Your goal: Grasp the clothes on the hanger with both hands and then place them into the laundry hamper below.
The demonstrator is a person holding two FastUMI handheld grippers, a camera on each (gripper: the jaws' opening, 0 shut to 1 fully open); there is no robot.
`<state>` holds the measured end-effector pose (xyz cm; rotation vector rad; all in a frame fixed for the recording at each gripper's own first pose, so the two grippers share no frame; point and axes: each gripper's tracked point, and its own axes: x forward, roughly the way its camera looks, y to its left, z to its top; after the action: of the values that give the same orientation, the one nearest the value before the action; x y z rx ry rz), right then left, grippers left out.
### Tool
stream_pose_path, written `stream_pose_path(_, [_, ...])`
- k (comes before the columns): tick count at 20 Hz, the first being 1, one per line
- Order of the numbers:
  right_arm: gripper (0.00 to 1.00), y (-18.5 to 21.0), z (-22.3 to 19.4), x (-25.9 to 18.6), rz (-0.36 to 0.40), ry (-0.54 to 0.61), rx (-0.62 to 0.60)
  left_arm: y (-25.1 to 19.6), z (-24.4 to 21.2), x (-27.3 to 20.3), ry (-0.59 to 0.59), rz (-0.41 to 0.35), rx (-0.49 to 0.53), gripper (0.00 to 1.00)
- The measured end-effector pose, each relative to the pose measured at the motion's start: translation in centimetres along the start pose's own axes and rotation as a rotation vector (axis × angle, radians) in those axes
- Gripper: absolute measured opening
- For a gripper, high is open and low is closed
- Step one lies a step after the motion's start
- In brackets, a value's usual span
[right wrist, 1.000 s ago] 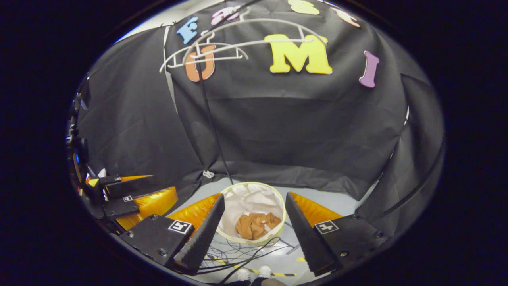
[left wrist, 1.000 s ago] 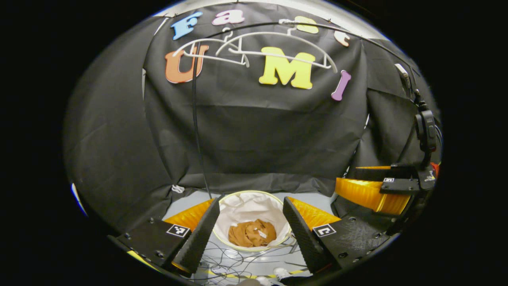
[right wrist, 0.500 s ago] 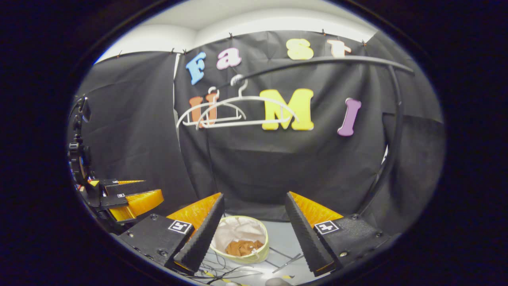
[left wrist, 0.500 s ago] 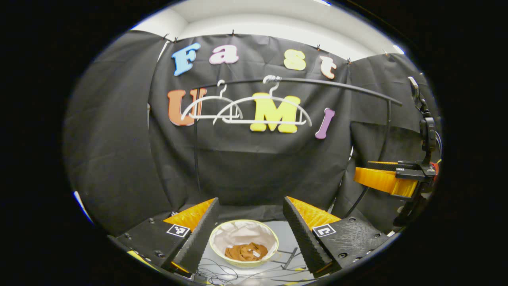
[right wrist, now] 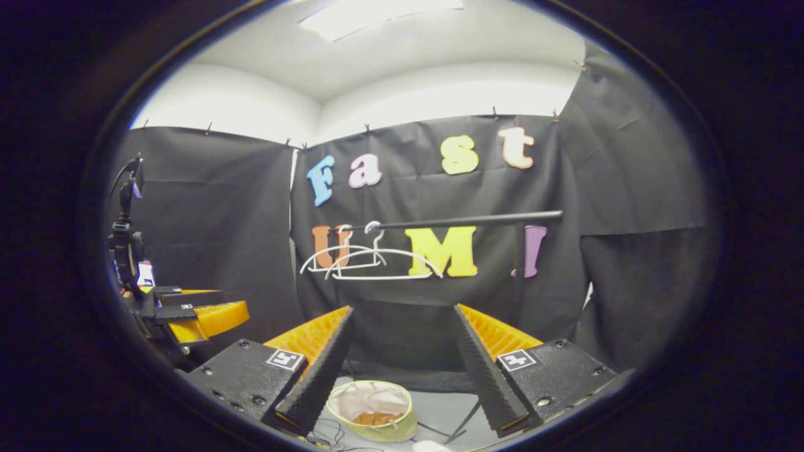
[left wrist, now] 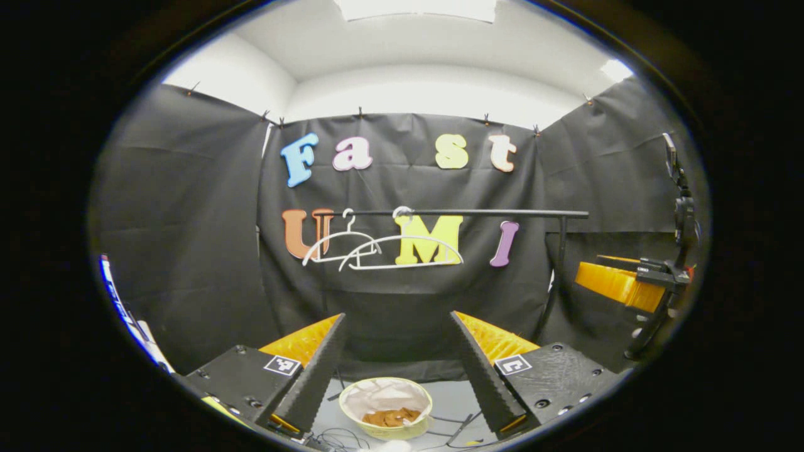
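In the left gripper view, the left gripper [left wrist: 397, 367] stands with its two fingers spread wide apart and nothing between them, pointing level toward the back wall of the booth. Low between those fingers, on the pale grey floor [left wrist: 449, 402], sits the round laundry hamper with a yellow-green rim and white fabric lining [left wrist: 385, 408], and a crumpled brown garment [left wrist: 391, 416] lies in its bottom. Thin dark cables [left wrist: 455, 424] trail over the floor just beside the hamper. Above, a black horizontal clothes rail [left wrist: 465, 213] on a thin black upright carries two bare white wire hangers [left wrist: 377, 251] that hang side by side near its left end, overlapping each other. At the right edge of this view the right gripper [left wrist: 619, 282] shows from the side, held at about the height of the rail's lower upright, well apart from the left one; how its fingers stand cannot be told from here. In the right gripper view, the right gripper [right wrist: 402, 367] also has its fingers wide apart and empty, aimed at the same wall, with the hamper [right wrist: 374, 411] low between them and the brown garment [right wrist: 374, 417] inside it. The rail [right wrist: 465, 220] and the two hangers [right wrist: 367, 260] show higher up, and the left gripper [right wrist: 188, 307] sits at the left edge, seen side-on.
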<state>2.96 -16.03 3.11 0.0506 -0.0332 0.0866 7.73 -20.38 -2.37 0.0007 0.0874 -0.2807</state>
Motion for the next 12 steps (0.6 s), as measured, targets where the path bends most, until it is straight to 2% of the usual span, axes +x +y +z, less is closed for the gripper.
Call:
stream_pose_path(4, [0.99,-2.4,0.7,-5.8,0.025,-0.047,0.026,-1.1,0.8,-5.5,-0.027,0.090,0.029,1.00])
stream_pose_path(7, [0.99,-3.2,0.2,-8.5,0.031,-0.057,0.039,-1.2,0.3,-9.3,-0.023,0.155,0.025,1.00])
stream_pose_path(9, [0.98,-3.1,-0.2,-10.0,0.041,-0.054,0.070,0.1,0.2,-11.8,-0.027,0.211,0.039,1.00])
stream_pose_path(12, [0.98,-1.9,-0.9,-11.4,0.050,-0.037,0.078,1.1,0.0,-13.5,-0.028,0.235,0.049,1.00])
